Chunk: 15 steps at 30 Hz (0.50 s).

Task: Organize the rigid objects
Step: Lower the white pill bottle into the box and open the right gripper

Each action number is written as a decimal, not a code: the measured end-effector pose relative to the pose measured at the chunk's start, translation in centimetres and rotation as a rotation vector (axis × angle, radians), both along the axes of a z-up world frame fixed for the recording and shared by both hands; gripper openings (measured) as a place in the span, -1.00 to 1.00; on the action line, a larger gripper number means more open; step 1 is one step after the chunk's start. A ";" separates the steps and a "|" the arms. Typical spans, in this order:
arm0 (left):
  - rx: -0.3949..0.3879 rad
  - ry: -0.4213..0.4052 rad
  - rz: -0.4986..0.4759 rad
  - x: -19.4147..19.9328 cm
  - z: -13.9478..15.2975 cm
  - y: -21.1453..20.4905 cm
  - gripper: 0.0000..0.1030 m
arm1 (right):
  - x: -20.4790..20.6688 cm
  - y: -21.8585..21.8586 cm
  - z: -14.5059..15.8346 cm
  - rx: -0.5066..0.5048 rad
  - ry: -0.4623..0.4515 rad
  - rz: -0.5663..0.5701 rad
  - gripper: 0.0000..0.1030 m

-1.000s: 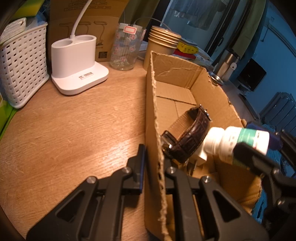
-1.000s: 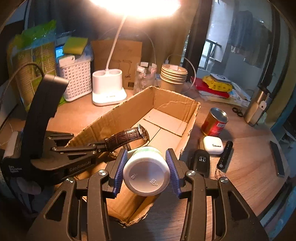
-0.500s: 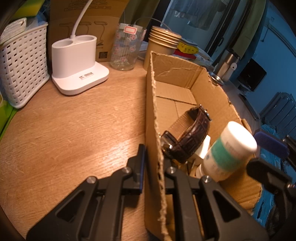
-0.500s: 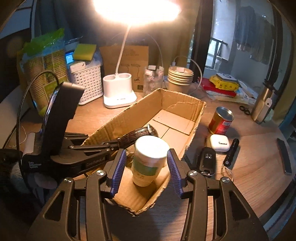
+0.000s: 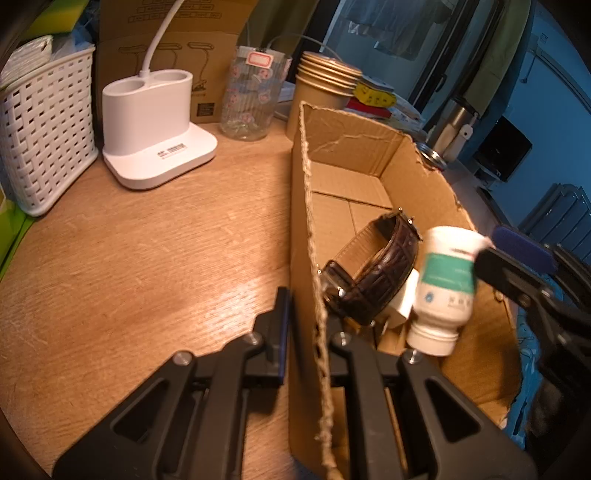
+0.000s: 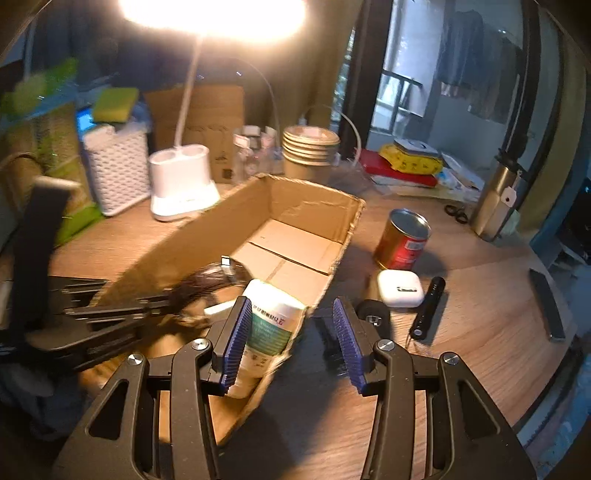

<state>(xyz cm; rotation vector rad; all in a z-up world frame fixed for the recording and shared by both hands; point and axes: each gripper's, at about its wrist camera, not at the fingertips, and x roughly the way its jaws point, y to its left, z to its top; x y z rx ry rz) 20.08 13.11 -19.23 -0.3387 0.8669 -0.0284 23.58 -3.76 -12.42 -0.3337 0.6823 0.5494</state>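
the left gripper (image 5: 301, 325) is clamped on the cardboard box (image 5: 354, 155) wall. the right gripper (image 6: 291, 336), jaws opening, holds nothing; the pill bottle (image 6: 267, 325) sits inside the box, leaning, liable to topple onto the watch (image 5: 373, 273).

place: home desk corner | evidence: lit desk lamp (image 6: 183, 177) glowing over wooden desk (image 5: 129, 258); white woven basket (image 5: 40, 133) sitting beside it; clothes (image 6: 476, 62) hanging behind; paper cups (image 6: 308, 153) stacking up

A lit desk lamp (image 6: 214, 22) beyond the right gripper (image 6: 291, 332) glares warm white, the left side motion-blurred, fisheye edges curved and dark.
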 end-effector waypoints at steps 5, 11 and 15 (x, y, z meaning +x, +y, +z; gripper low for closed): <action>0.001 0.000 -0.001 0.0 0.0 0.0 -0.83 | 1.4 -0.2 -0.5 -0.014 -0.005 -0.037 0.05; 0.000 0.001 -0.001 0.1 0.0 0.0 -0.83 | 2.2 -0.5 -1.7 -0.028 0.037 -0.047 0.06; 0.000 0.001 -0.001 0.1 0.0 0.0 -0.83 | 2.0 -0.8 -1.2 -0.011 0.031 -0.045 0.06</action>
